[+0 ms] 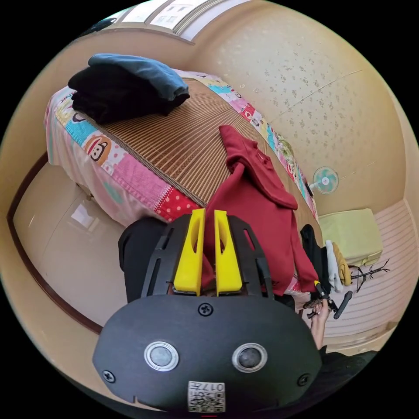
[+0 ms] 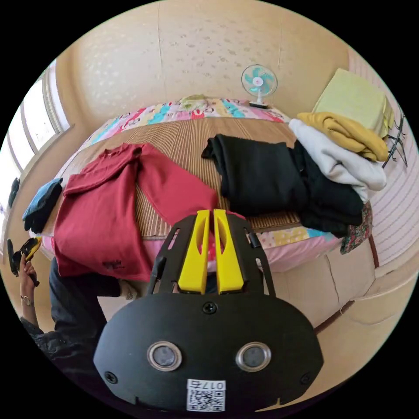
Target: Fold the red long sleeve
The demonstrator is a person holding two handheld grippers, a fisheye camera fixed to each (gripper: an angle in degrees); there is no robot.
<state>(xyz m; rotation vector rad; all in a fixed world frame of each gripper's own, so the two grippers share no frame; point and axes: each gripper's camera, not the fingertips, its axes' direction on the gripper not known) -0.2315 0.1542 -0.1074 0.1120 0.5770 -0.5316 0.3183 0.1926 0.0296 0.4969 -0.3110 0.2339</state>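
The red long sleeve shirt lies spread on the bed's striped mat, and its hem hangs over the near edge against a person's dark trousers. One sleeve runs diagonally to the bed edge. Its cuff ends at the tips of my right gripper, whose yellow jaws stand pressed close on it. In the left gripper view the shirt fills the space behind my left gripper, whose jaws are together with nothing clearly between them. The left gripper, held in a hand, is a little apart from the hem corner. The right gripper meets the sleeve end.
A black garment lies beside the red shirt, with white and mustard clothes piled on its far end. Folded dark clothes sit at the bed's other corner. A small fan stands by the wall. Glossy floor lies below the bed.
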